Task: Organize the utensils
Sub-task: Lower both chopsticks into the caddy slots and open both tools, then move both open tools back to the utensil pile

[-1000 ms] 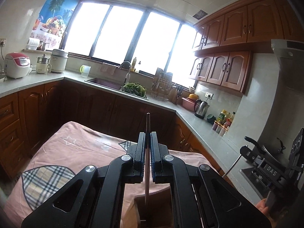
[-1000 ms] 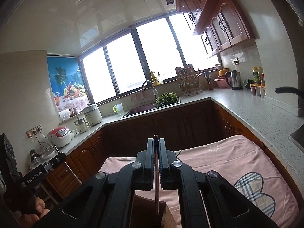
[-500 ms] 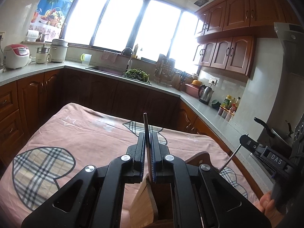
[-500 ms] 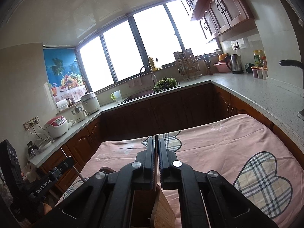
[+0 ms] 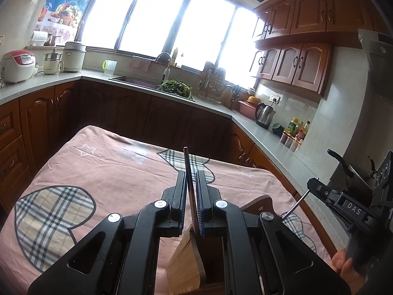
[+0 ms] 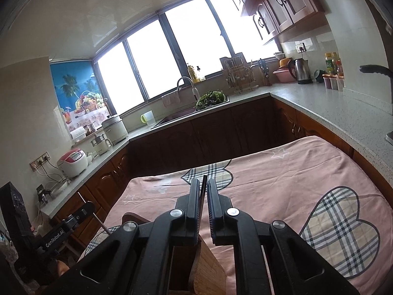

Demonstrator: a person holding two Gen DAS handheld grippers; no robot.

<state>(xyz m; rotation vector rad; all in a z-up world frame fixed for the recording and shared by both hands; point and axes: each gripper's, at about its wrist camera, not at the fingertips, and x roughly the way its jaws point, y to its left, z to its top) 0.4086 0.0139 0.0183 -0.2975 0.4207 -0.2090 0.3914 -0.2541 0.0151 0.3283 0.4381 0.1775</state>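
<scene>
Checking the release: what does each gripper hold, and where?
Nothing gripped: left gripper and right gripper jaws have just been opening, each around a loose chopstick.

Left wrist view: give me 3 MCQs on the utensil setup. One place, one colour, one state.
1. Where does the wooden holder stand?
A. in the sink
B. on the cloth-covered table
C. on the grey counter

2. What is the main colour of the cloth?
A. pink
B. blue
C. white

3. How does the thin stick sit?
A. flat on the cloth
B. lying on the counter
C. near upright, with its lower end down in the holder

Answers:
1 B: the wooden holder has the cloth showing on both sides of it.
2 A: the cloth is pink, with plaid hearts on it.
3 C: the thin stick rises from the holder's opening, tilted only slightly.
</scene>
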